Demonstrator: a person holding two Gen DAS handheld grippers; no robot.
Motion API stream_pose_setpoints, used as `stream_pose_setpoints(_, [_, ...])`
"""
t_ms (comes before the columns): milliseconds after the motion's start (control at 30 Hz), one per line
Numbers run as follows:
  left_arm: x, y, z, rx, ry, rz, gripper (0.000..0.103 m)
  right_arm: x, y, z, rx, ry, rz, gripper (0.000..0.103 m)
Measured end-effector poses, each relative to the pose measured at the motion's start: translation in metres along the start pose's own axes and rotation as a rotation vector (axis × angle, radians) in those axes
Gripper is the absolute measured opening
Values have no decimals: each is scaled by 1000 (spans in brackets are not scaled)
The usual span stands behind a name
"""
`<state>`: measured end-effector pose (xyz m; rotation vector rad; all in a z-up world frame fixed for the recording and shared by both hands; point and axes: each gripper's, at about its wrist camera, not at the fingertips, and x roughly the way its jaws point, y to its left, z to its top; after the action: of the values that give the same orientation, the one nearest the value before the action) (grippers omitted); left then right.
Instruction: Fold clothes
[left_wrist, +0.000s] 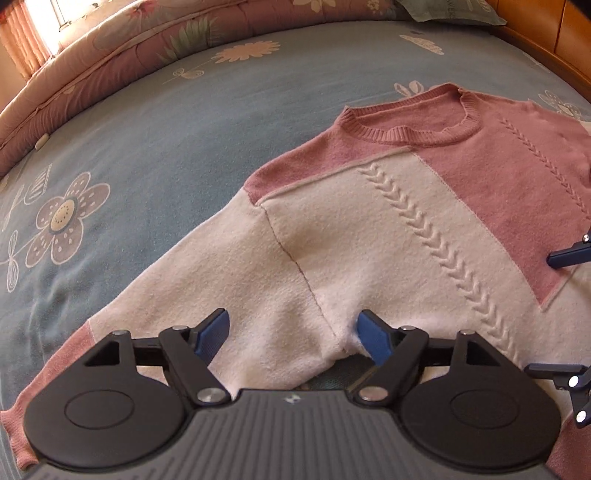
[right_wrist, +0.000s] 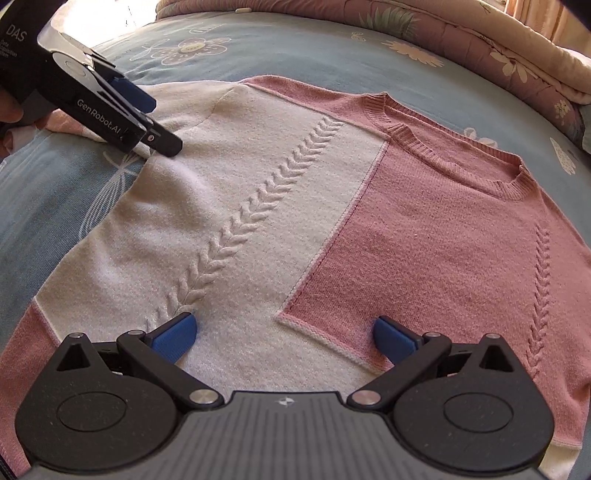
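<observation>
Here the pink-and-white sweater (right_wrist: 280, 206) lies flat on the bed (left_wrist: 155, 122); the left hand-held gripper (left_wrist: 293, 338) gapes at its armpit seam, and the right hand-held gripper (right_wrist: 284, 338) gapes over its hem.

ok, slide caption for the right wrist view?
Right tool open over a pink-and-white sweater spread flat on a floral bed; left tool at its sleeve.

Bed: blue sheet (left_wrist: 177, 122) printed with pale flowers, spread smooth.
On it, front: pink and cream knitted sweater (left_wrist: 369, 236) lying flat, neckline toward the far side, sleeves spread out.
Far edge: pink floral quilt (left_wrist: 110, 48), bunched along the sheet.
Corner: pillow (left_wrist: 454, 11).
</observation>
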<state>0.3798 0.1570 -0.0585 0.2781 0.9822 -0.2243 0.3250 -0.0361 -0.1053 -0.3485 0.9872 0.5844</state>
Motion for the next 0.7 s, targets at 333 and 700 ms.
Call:
stream_pose_setpoints(333, [18, 12, -15, -126, 103, -59, 79, 0, 1, -1, -17, 1, 8, 103])
stream_pose_setpoints(700, [51, 32, 33, -252, 11, -168, 78, -1, 2, -2, -9, -10, -5, 103])
